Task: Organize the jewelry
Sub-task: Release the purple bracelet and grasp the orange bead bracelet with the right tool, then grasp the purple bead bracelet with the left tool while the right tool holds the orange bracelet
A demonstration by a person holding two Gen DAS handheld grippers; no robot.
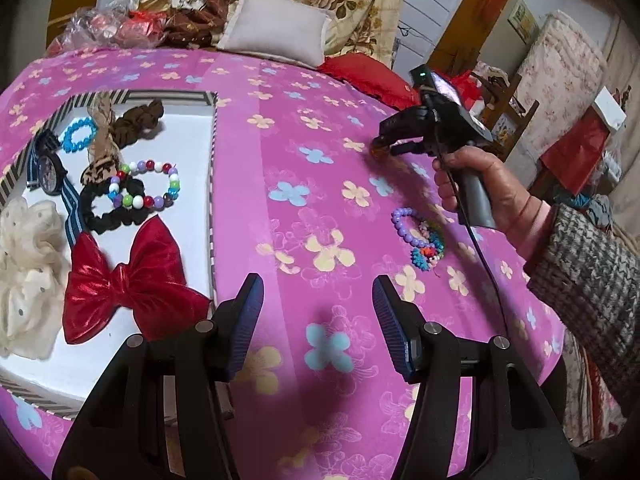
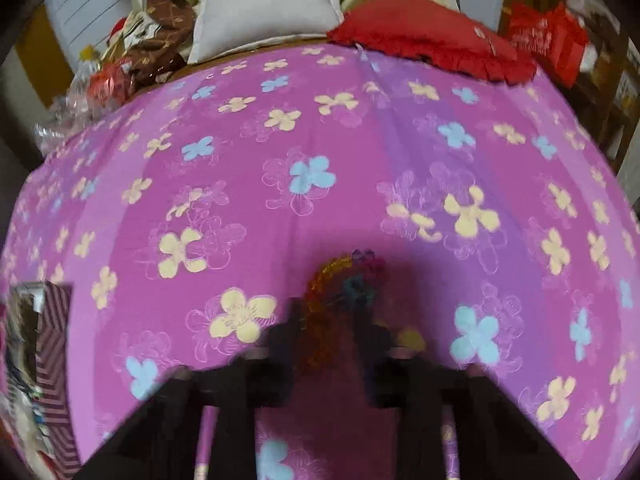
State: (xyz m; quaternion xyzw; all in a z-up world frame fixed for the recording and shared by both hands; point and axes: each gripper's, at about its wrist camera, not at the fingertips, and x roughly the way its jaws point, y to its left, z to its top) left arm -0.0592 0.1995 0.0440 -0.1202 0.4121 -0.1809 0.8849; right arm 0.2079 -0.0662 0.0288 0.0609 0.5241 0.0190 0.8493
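Left gripper (image 1: 318,320): seen nearest the lens, its blue ribbed pads (image 1: 248,316) stand well apart with only pink cloth between them; nothing is held.
Bedspread (image 1: 304,160): pink, flowered, spread under everything; the work surface.
Tray (image 1: 214,200): a white box with a striped rim, lying at the left, its near right corner just beside the left gripper's left finger.
Tray contents: a red bow (image 1: 132,284), a multicoloured bead bracelet (image 1: 150,184), a black scrunchie (image 1: 108,208), a watch (image 1: 52,170), a blue bead bracelet (image 1: 78,136), a cream scrunchie (image 1: 28,268) and brown fabric ties (image 1: 132,120) are already laid inside.
Right gripper (image 1: 382,146): held in a hand (image 1: 480,184) at the far right, tipped down to the cloth; its jaws are drawn together. In its own blurred view a tinsel-like orange and multicoloured band (image 2: 336,300) is seen between the fingertips, so it is judged to be pinched; contact cannot be made out sharply.
Loose pieces: a purple bead bracelet (image 1: 408,226) and a small multicoloured beaded band (image 1: 430,246) lie touching each other on the cloth, near of the right gripper and right of the left gripper.
Deciding relation: the tray lies well to the left of the pinched band, across open bedspread; a leftward carry is judged to be called for.
Nearer hand for the loose pair: the right hand, just beside them.
Long axis: the pair runs roughly near-to-far.
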